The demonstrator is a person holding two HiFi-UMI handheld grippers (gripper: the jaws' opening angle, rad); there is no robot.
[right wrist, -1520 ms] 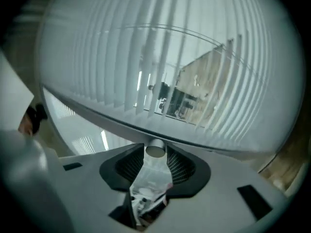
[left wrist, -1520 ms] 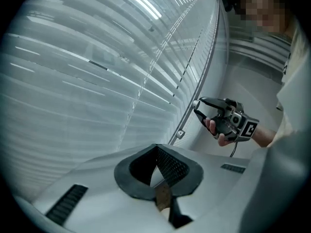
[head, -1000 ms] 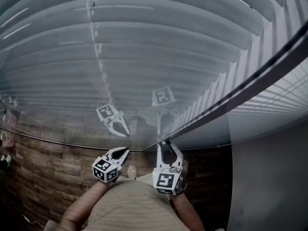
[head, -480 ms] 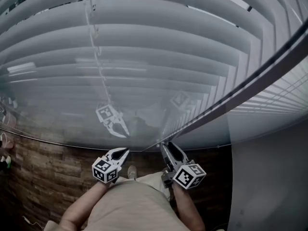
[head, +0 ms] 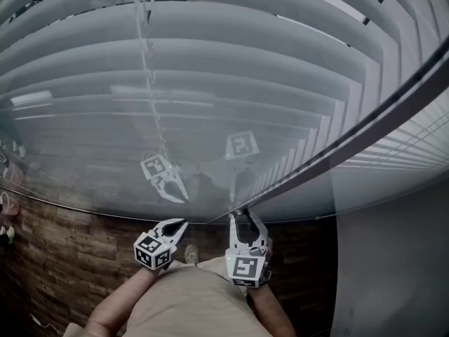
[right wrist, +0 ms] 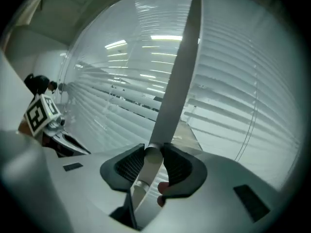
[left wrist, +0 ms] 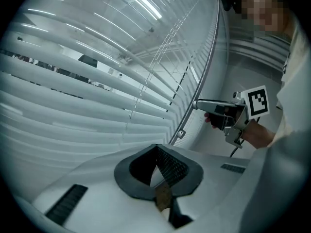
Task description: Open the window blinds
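Note:
Grey window blinds (head: 210, 69) fill the window ahead, their horizontal slats (right wrist: 233, 81) partly tilted. A long grey tilt wand (head: 337, 142) hangs down in front of them. My right gripper (head: 242, 216) is shut on the wand's lower end (right wrist: 177, 86), the pads (right wrist: 177, 166) pressing on both sides of it. The left gripper view shows the right gripper (left wrist: 198, 104) from the side, held by a hand. My left gripper (head: 181, 225) hovers to its left, shut with nothing in it (left wrist: 158, 166), pointing at the slats (left wrist: 73, 96).
A thin ladder cord (head: 151, 83) runs down the slats on the left. The glass reflects both grippers (head: 165, 174). A brick-pattern floor (head: 63, 251) lies below, and a plain grey wall (head: 393, 258) stands at the right.
My right gripper rolled to the right on the wand and has turned back upright. The slats look brighter and differently tilted than a second ago. The left gripper has stayed put.

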